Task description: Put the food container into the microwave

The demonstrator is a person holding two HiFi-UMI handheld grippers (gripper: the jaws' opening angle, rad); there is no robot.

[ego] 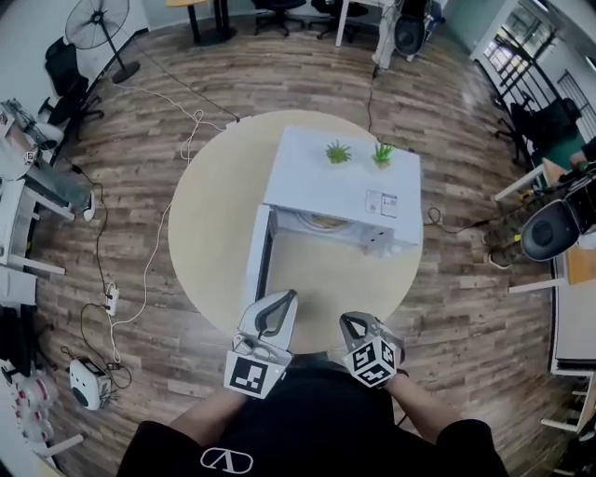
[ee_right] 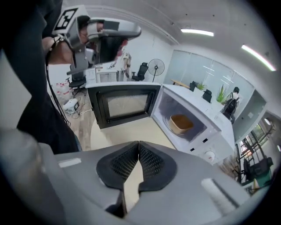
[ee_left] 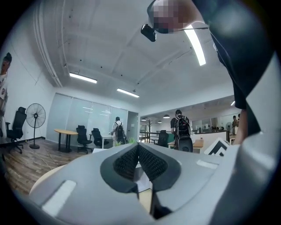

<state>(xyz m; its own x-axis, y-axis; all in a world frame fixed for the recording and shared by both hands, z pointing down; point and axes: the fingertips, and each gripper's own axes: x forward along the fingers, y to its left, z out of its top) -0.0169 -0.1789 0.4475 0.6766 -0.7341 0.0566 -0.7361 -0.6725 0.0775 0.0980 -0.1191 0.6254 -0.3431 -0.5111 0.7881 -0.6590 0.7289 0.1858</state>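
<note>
A white microwave (ego: 346, 184) stands on the round beige table (ego: 209, 210), its door (ego: 260, 260) swung open to the left. In the right gripper view a tan food container (ee_right: 180, 123) sits inside the microwave (ee_right: 199, 115) cavity, beside the dark-windowed door (ee_right: 124, 104). From the head view only its rim (ego: 323, 222) shows. My left gripper (ego: 286, 300) hangs at the table's near edge, shut and empty, its pads (ee_left: 127, 161) pressed together. My right gripper (ego: 350, 322) is beside it, also shut on nothing, with its fingertips (ee_right: 150, 160) meeting in front of the microwave opening.
Two small green plants (ego: 358, 153) stand on the microwave top. Cables and a power strip (ego: 111, 299) lie on the wooden floor at left. A standing fan (ego: 99, 25), office chairs and desks ring the room. People (ee_left: 181, 126) stand far off.
</note>
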